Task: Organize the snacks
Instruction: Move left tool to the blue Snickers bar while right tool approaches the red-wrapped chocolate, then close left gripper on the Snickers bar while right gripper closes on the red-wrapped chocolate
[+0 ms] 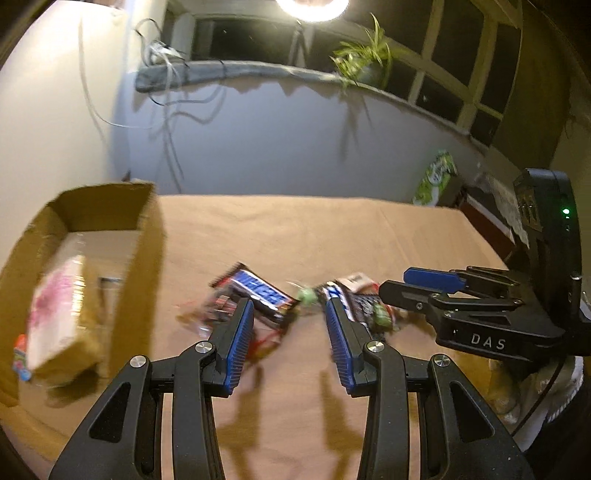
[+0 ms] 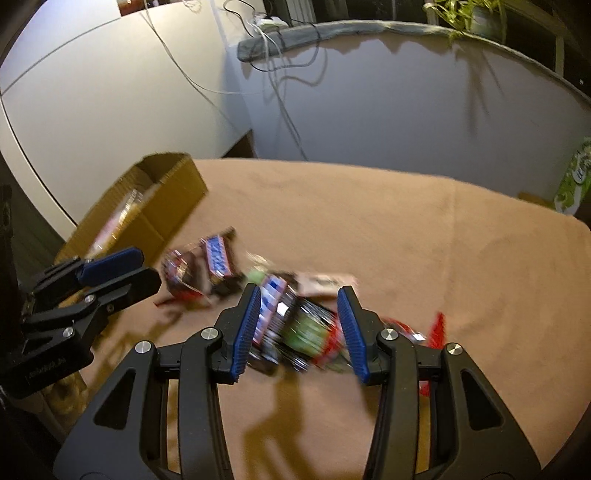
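Both spread, empty: left claw (image 1: pixel 290 314) and right claw (image 2: pixel 299 306) over blurred snack bars (image 2: pixel 221 258) mid-desk (image 1: pixel 332 229), long axes 10-to-4; only left view opens the cardboard box (image 1: pixel 140 258) at 9.

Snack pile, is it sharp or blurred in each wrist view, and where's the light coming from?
Left wrist view: snack pile is motion-smeared, a bright lamp glares at top, and the left gripper shadows the cloth. Right wrist view: the pile is equally smeared, while the right gripper stays sharp.
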